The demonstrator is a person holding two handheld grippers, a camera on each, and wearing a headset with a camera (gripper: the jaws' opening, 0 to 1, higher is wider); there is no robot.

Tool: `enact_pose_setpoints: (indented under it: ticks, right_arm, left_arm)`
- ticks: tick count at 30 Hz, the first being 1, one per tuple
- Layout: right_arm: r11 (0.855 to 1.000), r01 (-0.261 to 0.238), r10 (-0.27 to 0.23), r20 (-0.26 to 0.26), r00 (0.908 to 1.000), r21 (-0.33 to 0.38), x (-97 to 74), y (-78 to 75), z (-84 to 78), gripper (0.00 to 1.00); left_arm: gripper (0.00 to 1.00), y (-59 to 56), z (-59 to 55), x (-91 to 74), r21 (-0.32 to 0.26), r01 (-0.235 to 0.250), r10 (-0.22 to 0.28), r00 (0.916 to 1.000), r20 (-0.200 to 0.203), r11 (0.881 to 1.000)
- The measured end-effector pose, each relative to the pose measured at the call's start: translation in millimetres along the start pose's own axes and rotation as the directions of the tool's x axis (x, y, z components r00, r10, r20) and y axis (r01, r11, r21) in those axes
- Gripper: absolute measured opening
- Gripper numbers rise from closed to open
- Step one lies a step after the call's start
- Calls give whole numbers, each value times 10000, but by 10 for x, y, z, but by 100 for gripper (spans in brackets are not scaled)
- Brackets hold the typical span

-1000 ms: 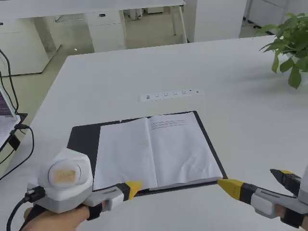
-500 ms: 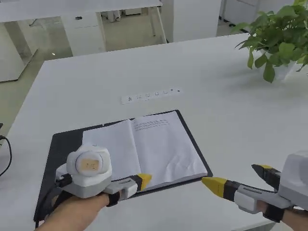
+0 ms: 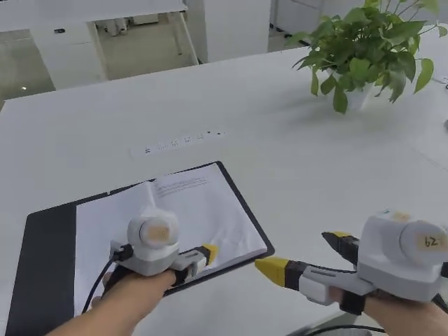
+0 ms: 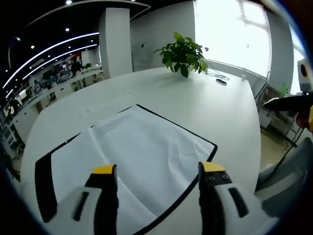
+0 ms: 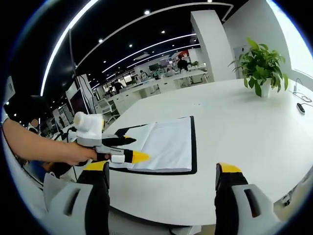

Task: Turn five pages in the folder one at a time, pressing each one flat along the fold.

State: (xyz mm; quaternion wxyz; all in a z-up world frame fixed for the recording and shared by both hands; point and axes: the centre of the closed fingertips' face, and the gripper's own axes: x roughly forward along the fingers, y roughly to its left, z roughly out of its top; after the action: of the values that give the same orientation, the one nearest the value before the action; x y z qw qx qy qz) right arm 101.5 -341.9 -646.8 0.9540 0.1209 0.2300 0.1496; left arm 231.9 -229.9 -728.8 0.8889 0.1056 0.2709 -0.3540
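Note:
The folder (image 3: 42, 238) lies open on the white table, with a black cover and white pages (image 3: 203, 210) that lie flat. My left gripper (image 3: 203, 255) hovers over the front edge of the right page, open and holding nothing. In the left gripper view its jaws (image 4: 157, 169) stand wide apart above the pages (image 4: 142, 142). My right gripper (image 3: 304, 253) is open just off the folder's front right corner, over bare table. The right gripper view has its own jaws (image 5: 161, 169) apart, the folder (image 5: 168, 139) ahead and the left gripper (image 5: 132, 148) over its near side.
A potted plant (image 3: 357, 49) stands at the table's far right, also seen as the plant (image 4: 183, 51) and the plant (image 5: 261, 61). A socket strip (image 3: 178, 143) is set into the table behind the folder. The table's near edge runs just below both grippers.
The head camera has swung right, bringing the plant into full view. My left gripper has shifted from the folder's front edge at the fold onto the right page. The right gripper stays by the corner.

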Motion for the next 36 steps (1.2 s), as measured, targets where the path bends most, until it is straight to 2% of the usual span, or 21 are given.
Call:
enact_pose_setpoints:
  ticks: [5, 11, 16, 18, 20, 23, 27, 32, 36]
  right_arm:
    - [10000, 52, -51, 133, 9999, -11, -11, -5, 26, 88]
    - [9994, 203, -211, 298, 9993, 298, -30, -59, 39, 86]
    - [9988, 226, -236, 233, 9995, 433, -31, -74, 10, 85]
    - [9988, 234, -244, 217, 9995, 439, -35, -75, 0, 85]
    - [9986, 221, -232, 221, 9995, 473, -36, -77, -5, 85]
    - [9983, 264, -275, 191, 9994, 527, -39, -97, -22, 85]
    - [9978, 277, -286, 151, 9995, 594, -36, -111, -36, 85]
    - [9973, 303, -313, 138, 9994, 673, -35, -128, -42, 85]
    - [9966, 314, -325, 131, 9994, 764, -33, -135, -46, 84]
  left_arm:
    - [60, -101, -34, 216, 493, 160, -153, 9998, -144, 9987]
    - [54, -164, -44, 388, 508, 198, -192, 9997, -130, 9985]
    - [46, -159, -186, 475, 561, 34, 2, 9980, -629, 9984]
    - [42, -150, -302, 485, 527, -87, 143, 9943, -1052, 9986]
    - [40, -152, -304, 494, 496, -156, 195, 9966, -799, 9986]
    - [38, -153, -307, 486, 396, -254, 284, 9967, -757, 9989]
    - [32, -97, -310, 489, 257, -434, 449, 9972, -598, 9987]
    - [26, -63, -311, 485, 451, -544, 560, 9978, -359, 9975]
    - [22, -72, -306, 499, 605, -570, 590, 9977, -323, 9965]
